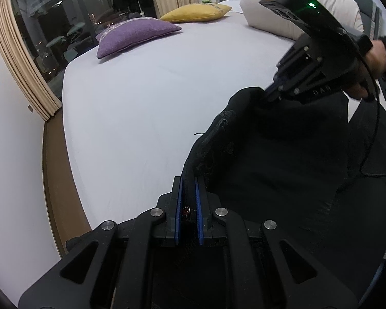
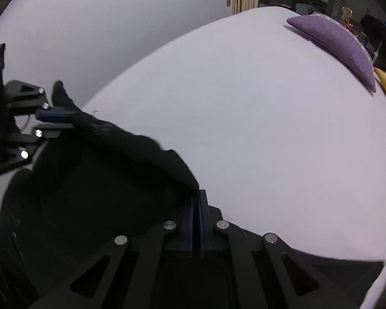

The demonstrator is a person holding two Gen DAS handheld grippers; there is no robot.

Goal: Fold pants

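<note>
Curtain (image 1: 20, 59): hangs at the window, far off the bed's left edge, out of the work.
Purple cushion (image 1: 133, 34): lies on the far left part of the bed, well apart from the cloth.
Yellow cushion (image 1: 196, 12): just past the purple one, further up the bed.
Bed (image 1: 146, 108): pale sheet, smooth and bare across the middle, which is room enough to lay the fold out.
Left hand-held gripper (image 1: 189, 190): squeezed narrow on the dark cloth near the bed's close edge; an edge of the fabric runs up between its blue pads.
Pants (image 1: 270, 154): black, bunched at the near right part of the bed, one edge lifted and slung between the two grippers.
Right hand-held gripper (image 2: 196, 198): pinched down on the same edge further right; in the left wrist view its tips are sunk in the fabric.
White pillow (image 1: 296, 7): at the head of the bed, behind the right hand-held gripper.
Step in hand, as I judge it: both corners are taken and the cloth is ready to be spread.
Doing it well: draw the two grips apart until the held edge goes straight, lift evenly so neither side sags, then carry it over the bare sheet towards the middle of the bed.
Watch for: thin fabric slipping from the pads, and folds hiding in the black.
</note>
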